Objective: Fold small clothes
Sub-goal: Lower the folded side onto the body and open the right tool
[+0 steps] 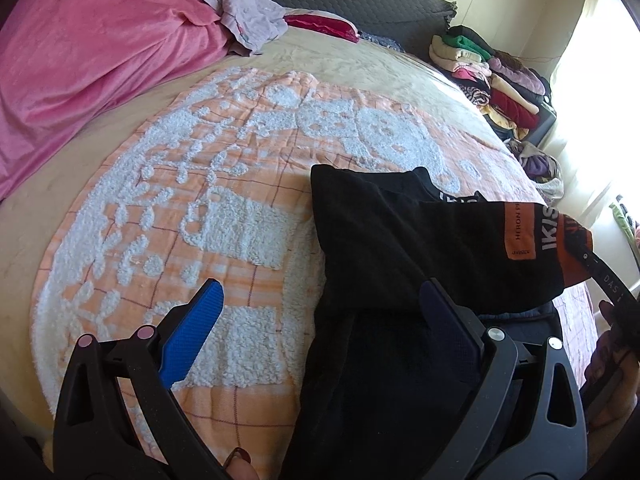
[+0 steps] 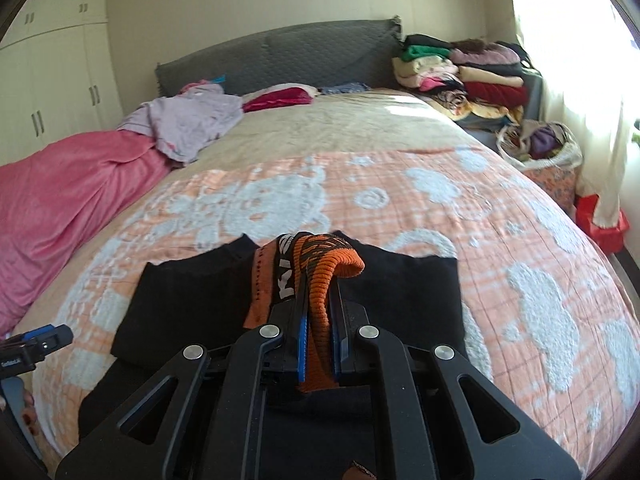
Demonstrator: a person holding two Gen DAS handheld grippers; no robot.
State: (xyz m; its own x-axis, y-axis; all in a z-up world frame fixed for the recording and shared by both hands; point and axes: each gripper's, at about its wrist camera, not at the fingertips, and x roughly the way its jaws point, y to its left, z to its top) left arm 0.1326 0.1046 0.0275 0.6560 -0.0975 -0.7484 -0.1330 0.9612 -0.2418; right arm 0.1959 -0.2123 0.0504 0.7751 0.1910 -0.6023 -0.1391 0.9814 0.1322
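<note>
— Pads of the right gripper (image 2: 320, 320) are clamped on the orange cuff (image 2: 320, 280); no gap shows beside the knit.

— And the left gripper (image 1: 320, 316)?

— Jaws wide apart, nothing between them. One blue pad (image 1: 192, 336) hangs over the blanket (image 1: 224, 216), the other over the garment's near edge.

— Where's the garment (image 2: 192, 300) from the cuff?

— Spread just beyond and below it, flat on the blanket. It looks like a small black top, folded roughly square, with what seems a neck notch at the far edge. The sleeve (image 1: 460, 240) rises from it to the cuff, lifted clear.

— Which way does the sleeve run?

— From the cuff back across the body towards the left gripper, I'd say; so the coming move is likely to lay it over the black panel.

— Who's nearer?

— The right one holds the cuff. The left only hovers at the body's near edge.

— How does it look?

— Black, matte, soft; orange ribbing with black streaks, white lettering and an orange label (image 1: 520, 232) by the cuff.
</note>
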